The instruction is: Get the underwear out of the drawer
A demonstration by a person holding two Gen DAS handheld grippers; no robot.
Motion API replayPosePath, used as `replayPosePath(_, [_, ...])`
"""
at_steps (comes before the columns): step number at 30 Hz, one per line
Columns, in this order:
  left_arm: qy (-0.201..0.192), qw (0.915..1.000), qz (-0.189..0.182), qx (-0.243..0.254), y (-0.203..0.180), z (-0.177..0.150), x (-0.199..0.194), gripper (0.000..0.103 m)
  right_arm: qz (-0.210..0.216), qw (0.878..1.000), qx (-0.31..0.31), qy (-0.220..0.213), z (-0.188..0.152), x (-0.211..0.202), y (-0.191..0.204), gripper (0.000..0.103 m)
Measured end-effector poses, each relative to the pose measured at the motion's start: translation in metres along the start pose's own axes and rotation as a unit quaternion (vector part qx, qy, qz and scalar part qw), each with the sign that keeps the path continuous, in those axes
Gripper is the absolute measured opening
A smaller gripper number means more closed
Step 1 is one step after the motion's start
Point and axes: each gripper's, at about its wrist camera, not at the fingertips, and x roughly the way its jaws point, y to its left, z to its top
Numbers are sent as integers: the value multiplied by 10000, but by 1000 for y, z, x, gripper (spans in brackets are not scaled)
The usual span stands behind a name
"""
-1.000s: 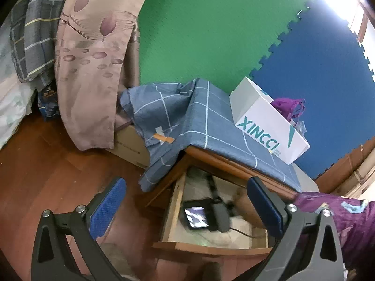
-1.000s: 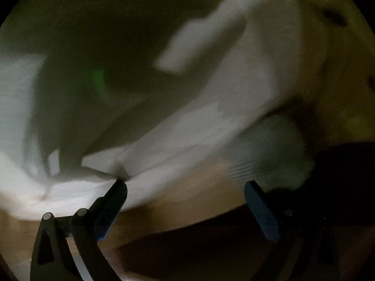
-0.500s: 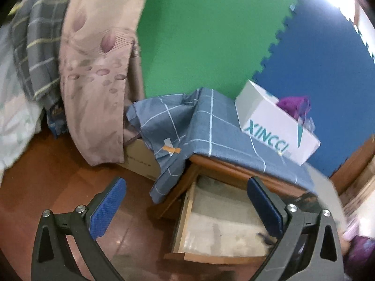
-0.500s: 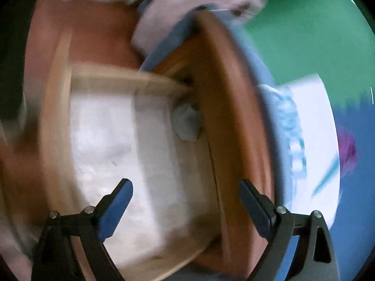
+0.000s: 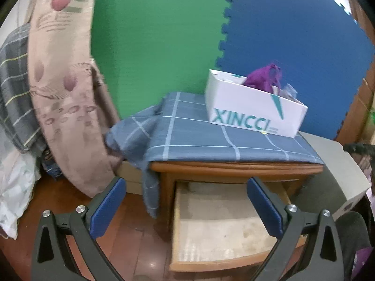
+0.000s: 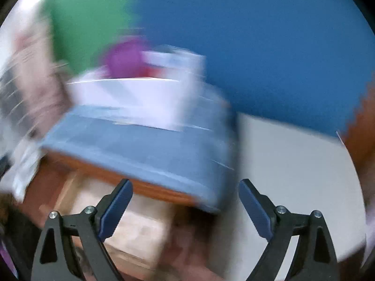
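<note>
The wooden drawer [image 5: 180, 213] of the nightstand stands pulled out, and the pale lining that shows inside is bare; no underwear shows in it. My left gripper [image 5: 186, 208] hangs open in front of the drawer, nothing between its blue pads. My right gripper [image 6: 186, 207] is open too, with nothing held, in front of the nightstand's top edge; its view is heavily blurred. A purple garment [image 5: 262, 77] lies in the white XINCCI box [image 5: 253, 110] on the nightstand; it shows as a purple blur [image 6: 124, 58] in the right wrist view.
A blue checked cloth [image 5: 211, 140] covers the nightstand top and hangs off its left corner. A pink patterned quilt [image 5: 63, 89] and grey plaid bedding [image 5: 14, 89] hang at the left. A pale grey unit [image 5: 335, 164] stands right of the nightstand. Green and blue foam mats line the wall.
My right gripper has come out of the drawer and swung up to face the nightstand top and box. The left gripper's view has shifted lower and closer to the drawer front.
</note>
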Motion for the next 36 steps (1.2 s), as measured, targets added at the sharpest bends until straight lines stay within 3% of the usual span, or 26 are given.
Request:
replayPosePath(2, [37,9999,-75,128,-16,1,6,102,-282,9983,449,232,2,9,-59,94])
replayPosePath(6, [272,9987,-169,392,-45,-2,24,102,-611,9918,979,546,4,34,-124,94])
replayPosePath(9, [478,9963,-76,711,-63,-6,36,102,-695,9884,1209,605,0,52,-147,94])
replayPosePath(13, [430,9936,146,1030,-77,-11,40,102,-944,9823,1445,724,-9,71,-166,94])
replayPosePath(15, [517,9921,237,1114,-83,-11,45,103,-1213,9769,1530,873,-10,101,-176,94])
replayPosePath(19, [1009,9835,818,1257,-94,-8,64,103,-1235,9675,1962,1008,-15,129,-189,95])
replayPosePath(21, [1291,9787,964,1271,-97,-8,73,103,-1123,9711,2011,621,-12,115,-176,95])
replayPosePath(23, [1347,9827,747,1030,-93,-6,73,103,-931,9765,1942,15,-6,80,-149,95])
replayPosePath(27, [1199,9906,403,512,-83,2,64,103,-105,9906,946,-983,2,0,-44,96])
replayPosePath(32, [1123,9931,315,155,-79,8,55,102,1021,9862,304,-1269,-26,-44,69,98])
replayPosePath(36, [1023,9944,249,28,-79,11,46,102,1527,9802,78,-1255,-73,-51,138,98])
